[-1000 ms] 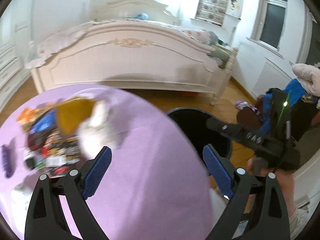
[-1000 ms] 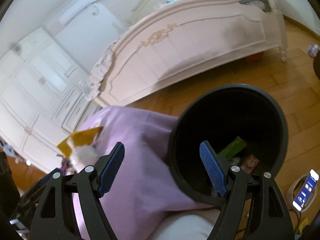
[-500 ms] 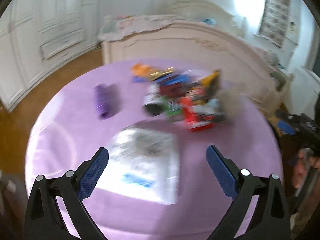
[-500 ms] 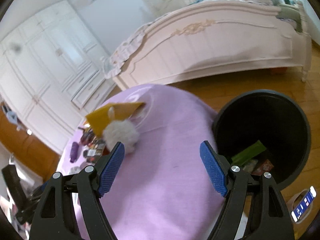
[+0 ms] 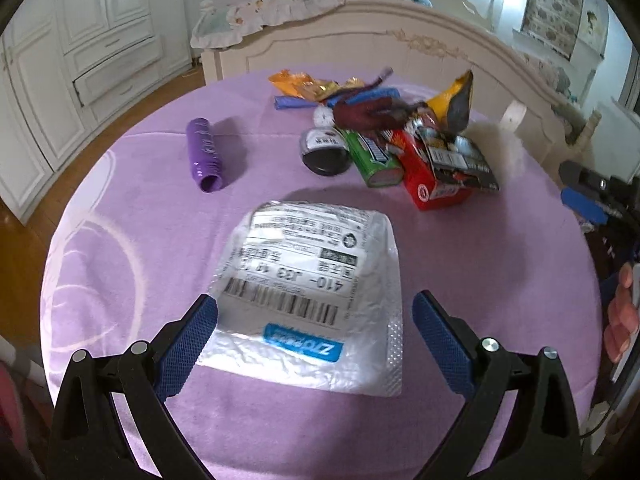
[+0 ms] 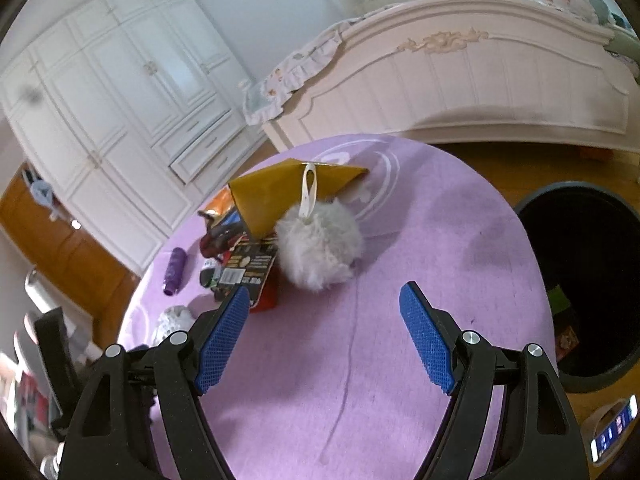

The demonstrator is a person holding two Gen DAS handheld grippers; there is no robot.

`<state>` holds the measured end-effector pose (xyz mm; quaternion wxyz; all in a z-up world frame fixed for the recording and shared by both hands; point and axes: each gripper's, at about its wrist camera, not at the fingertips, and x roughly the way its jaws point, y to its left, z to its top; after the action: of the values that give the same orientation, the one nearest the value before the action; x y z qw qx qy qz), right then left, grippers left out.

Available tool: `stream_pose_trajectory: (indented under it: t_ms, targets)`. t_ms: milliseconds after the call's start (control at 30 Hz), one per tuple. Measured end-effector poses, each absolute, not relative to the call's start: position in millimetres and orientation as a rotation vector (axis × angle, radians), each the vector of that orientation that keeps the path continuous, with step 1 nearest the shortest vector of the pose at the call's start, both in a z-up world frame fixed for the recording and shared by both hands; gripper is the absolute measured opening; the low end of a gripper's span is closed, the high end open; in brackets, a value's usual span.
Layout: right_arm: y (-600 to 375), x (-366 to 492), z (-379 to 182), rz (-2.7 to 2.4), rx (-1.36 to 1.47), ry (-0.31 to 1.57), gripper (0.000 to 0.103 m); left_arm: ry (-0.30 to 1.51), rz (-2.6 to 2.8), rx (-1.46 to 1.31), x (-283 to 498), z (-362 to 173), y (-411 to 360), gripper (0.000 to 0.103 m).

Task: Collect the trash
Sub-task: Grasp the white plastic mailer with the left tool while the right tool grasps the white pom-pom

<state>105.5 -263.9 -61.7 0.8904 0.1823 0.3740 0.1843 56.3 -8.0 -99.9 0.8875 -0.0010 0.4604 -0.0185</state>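
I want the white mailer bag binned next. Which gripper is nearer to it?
Left. The left gripper hangs open right over the white mailer bag; the right gripper is across the table, facing the pompom.

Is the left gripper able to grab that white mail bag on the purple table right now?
Probably yes. The left gripper is open, the white mail bag lies flat just ahead between its fingers, and nothing sits on the bag.

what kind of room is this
Most likely a bedroom in a home: a cream carved bed footboard with bedding on top, white panelled built-in wardrobes, and a round table under a purple cloth standing on a wooden floor.
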Motion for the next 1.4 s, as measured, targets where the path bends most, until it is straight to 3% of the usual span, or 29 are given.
stream_pose_trajectory:
  t_ms: [200, 233, 367, 533, 633, 733, 1067, 1100, 1167, 1267, 1400]
  targets:
    - [-267, 112, -69, 0.398, 0.388, 0.79, 0.077, 0.97, -0.048, -0.017, 64, -101, -7, 0.093]
    - [-267, 113, -70, 0.4, 0.386, 0.794, 0.077, 0.968, -0.049, -0.021, 64, -101, -7, 0.085]
    - [-263, 117, -73, 0.417, 0.371, 0.808, 0.077, 0.954, -0.055, -0.028, 65, -99, -3, 0.07]
    - [-260, 121, -70, 0.437, 0.339, 0.81, 0.077, 0.934, -0.084, -0.081, 64, -97, 7, 0.061]
    - [-264, 126, -70, 0.441, 0.335, 0.817, 0.077, 0.922, -0.106, -0.122, 63, -95, 13, 0.059]
    - [-264, 131, -71, 0.447, 0.32, 0.827, 0.087, 0.913, -0.127, -0.156, 62, -93, 19, 0.057]
    - [-230, 171, -68, 0.443, 0.172, 0.867, 0.087, 0.885, -0.156, -0.22, 59, -86, 29, 0.054]
    - [-227, 177, -70, 0.442, 0.162, 0.875, 0.085, 0.881, -0.158, -0.224, 58, -85, 30, 0.054]
    - [-219, 188, -75, 0.45, 0.133, 0.91, 0.065, 0.873, -0.16, -0.232, 57, -82, 31, 0.05]
    - [-212, 190, -78, 0.495, 0.136, 0.925, 0.048, 0.867, -0.164, -0.235, 57, -80, 31, 0.047]
    - [-222, 180, -71, 0.488, 0.182, 0.89, 0.044, 0.854, -0.18, -0.234, 57, -74, 27, 0.039]
